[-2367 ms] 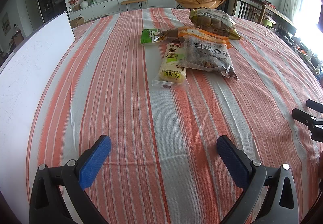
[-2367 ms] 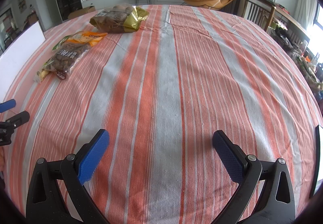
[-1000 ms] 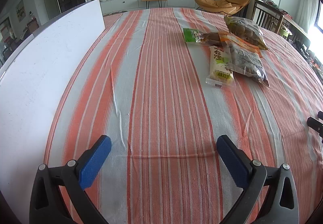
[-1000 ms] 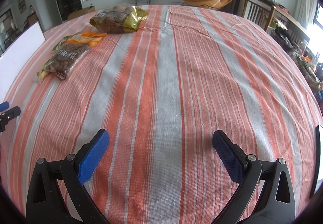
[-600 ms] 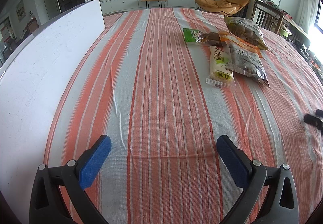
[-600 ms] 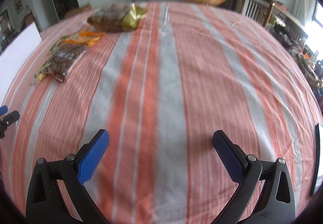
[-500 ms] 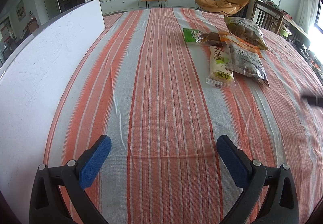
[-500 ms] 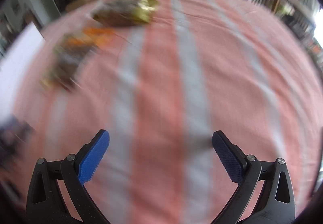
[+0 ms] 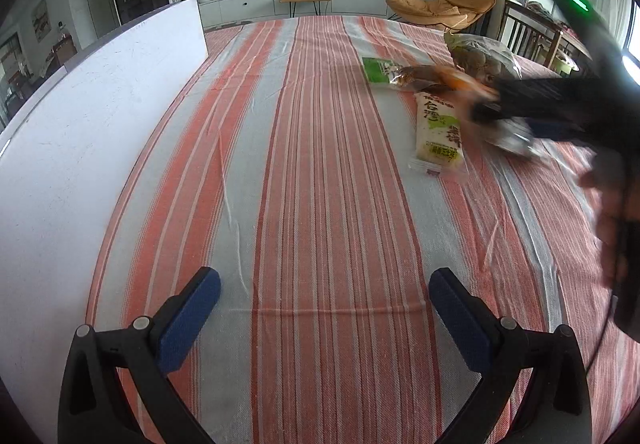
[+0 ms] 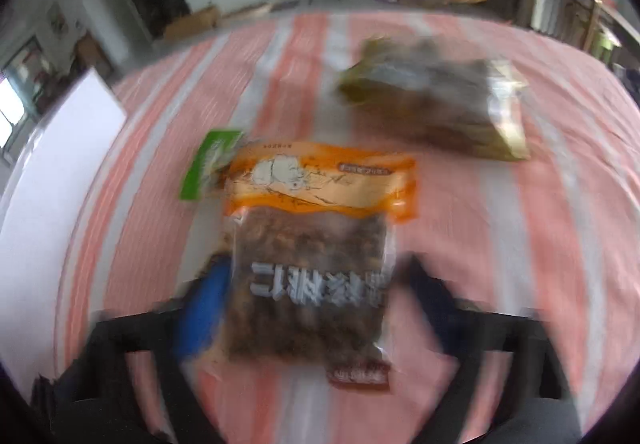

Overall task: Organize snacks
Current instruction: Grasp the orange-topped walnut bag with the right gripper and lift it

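Several snack bags lie on the striped tablecloth [image 9: 320,164]. In the blurred right wrist view, my right gripper [image 10: 316,308] is open, its jaws on either side of an orange-topped clear bag of brown snacks [image 10: 312,240]. A green packet [image 10: 210,164] lies partly under that bag, and a gold bag [image 10: 432,112] lies beyond. In the left wrist view, my left gripper [image 9: 324,304] is open and empty above the cloth. The right gripper [image 9: 536,104] shows blurred over the snacks, next to a pale yellow packet [image 9: 438,132], the green packet [image 9: 380,69] and the gold bag [image 9: 480,56].
A tall white board [image 9: 80,132] stands along the table's left side, also in the right wrist view [image 10: 60,148]. A hand [image 9: 612,204] holds the right gripper at the far right. Chairs and a TV cabinet stand beyond the table.
My right gripper has swung fast to the left and forward onto the snack pile, now straddling the orange-topped bag. My left gripper has stayed still and open.
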The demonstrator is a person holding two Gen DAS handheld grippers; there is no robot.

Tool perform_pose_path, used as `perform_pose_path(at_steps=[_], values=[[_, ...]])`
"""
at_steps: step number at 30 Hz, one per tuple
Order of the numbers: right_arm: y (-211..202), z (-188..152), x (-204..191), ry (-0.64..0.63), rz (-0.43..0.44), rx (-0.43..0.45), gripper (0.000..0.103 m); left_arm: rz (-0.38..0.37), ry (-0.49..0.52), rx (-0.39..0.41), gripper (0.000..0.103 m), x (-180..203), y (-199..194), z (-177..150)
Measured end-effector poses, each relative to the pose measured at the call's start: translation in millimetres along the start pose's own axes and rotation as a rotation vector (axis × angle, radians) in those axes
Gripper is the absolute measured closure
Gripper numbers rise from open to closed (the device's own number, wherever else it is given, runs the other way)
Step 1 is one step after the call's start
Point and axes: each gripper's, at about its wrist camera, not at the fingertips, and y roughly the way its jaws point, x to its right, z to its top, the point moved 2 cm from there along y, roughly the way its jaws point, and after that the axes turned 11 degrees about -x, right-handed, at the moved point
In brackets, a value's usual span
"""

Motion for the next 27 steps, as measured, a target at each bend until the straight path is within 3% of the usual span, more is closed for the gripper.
perform_pose_path(at_steps=[5, 8, 11, 12, 16, 27], values=[[-19, -48, 65, -0.026, -0.003, 0.019, 0.027, 0.0, 0.0, 0.0, 0.0, 0, 0, 0], [-32, -86, 93, -0.087, -0.069, 0.031, 0.025, 0.0, 0.0, 0.0, 0.0, 1, 0, 0], [-37, -118, 111, -0.104, -0.127, 0.063, 0.011, 0.0, 0.0, 0.0, 0.0, 0, 0, 0], [-40, -120, 110, -0.106, -0.134, 0.071, 0.005, -0.001, 0.0, 0.0, 0.0, 0, 0, 0], [-41, -121, 111, -0.089, -0.149, 0.07, 0.001, 0.0, 0.0, 0.0, 0.0, 1, 0, 0], [-44, -113, 114, -0.083, -0.146, 0.067, 0.0, 0.0, 0.0, 0.0, 0.0, 0, 0, 0]])
